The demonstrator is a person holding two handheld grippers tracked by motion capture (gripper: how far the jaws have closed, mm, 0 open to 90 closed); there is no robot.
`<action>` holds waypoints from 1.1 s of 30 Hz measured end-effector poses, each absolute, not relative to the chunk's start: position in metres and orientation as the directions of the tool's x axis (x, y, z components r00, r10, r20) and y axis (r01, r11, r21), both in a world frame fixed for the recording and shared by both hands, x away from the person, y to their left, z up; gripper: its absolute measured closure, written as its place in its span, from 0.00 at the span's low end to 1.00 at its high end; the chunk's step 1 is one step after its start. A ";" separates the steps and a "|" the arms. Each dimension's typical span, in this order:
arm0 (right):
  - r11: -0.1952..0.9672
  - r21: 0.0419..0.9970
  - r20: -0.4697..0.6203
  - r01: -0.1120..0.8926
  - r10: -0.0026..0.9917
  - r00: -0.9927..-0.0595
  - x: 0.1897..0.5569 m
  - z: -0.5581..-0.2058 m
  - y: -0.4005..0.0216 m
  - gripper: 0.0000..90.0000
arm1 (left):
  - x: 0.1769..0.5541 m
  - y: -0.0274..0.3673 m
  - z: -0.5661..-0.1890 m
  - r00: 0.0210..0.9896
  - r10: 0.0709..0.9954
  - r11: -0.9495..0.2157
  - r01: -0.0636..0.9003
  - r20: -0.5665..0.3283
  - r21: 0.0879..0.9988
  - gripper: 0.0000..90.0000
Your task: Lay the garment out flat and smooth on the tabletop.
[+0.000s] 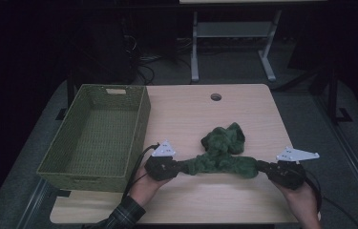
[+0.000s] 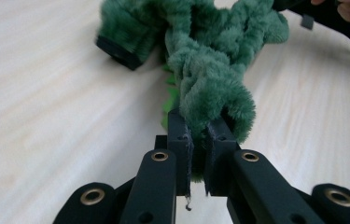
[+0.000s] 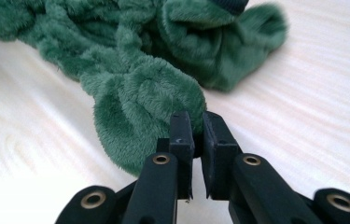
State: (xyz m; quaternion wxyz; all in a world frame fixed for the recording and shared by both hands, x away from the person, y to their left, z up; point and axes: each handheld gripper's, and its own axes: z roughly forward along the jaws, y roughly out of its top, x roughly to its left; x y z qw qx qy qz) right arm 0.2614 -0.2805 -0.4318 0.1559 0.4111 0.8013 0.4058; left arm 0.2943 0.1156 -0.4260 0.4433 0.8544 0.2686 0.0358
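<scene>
A basket sits along the table's left edge, reaching its front-left corner. A fleece garment lies right of it, nearer the front edge than the back — stretched between the left gripper and the right gripper. A hole lies near the back edge.

Right gripper has its jaws pinched tight on a fuzzy fold of the green cloth; the rest of it bunches up beyond on the table.
</scene>
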 end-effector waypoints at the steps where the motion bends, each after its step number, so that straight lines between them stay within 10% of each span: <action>1: 0.342 0.772 0.082 0.536 0.783 -0.617 0.260 -0.433 -0.280 0.93 | 0.292 0.117 -0.429 0.852 0.491 -0.469 0.434 -0.182 0.769 0.92; 17: 0.428 0.678 0.082 0.597 0.764 -0.640 0.245 -0.462 -0.273 0.92 | 0.276 0.113 -0.464 0.850 0.463 -0.577 0.503 -0.250 0.644 0.87; 23: 0.397 0.705 0.094 0.587 0.769 -0.633 0.245 -0.458 -0.278 0.76 | 0.278 0.121 -0.449 0.848 0.483 -0.542 0.486 -0.219 0.686 0.55; 33: 0.336 0.765 0.121 0.549 0.762 -0.636 0.263 -0.437 -0.275 0.70 | 0.289 0.121 -0.415 0.852 0.487 -0.467 0.440 -0.192 0.767 0.44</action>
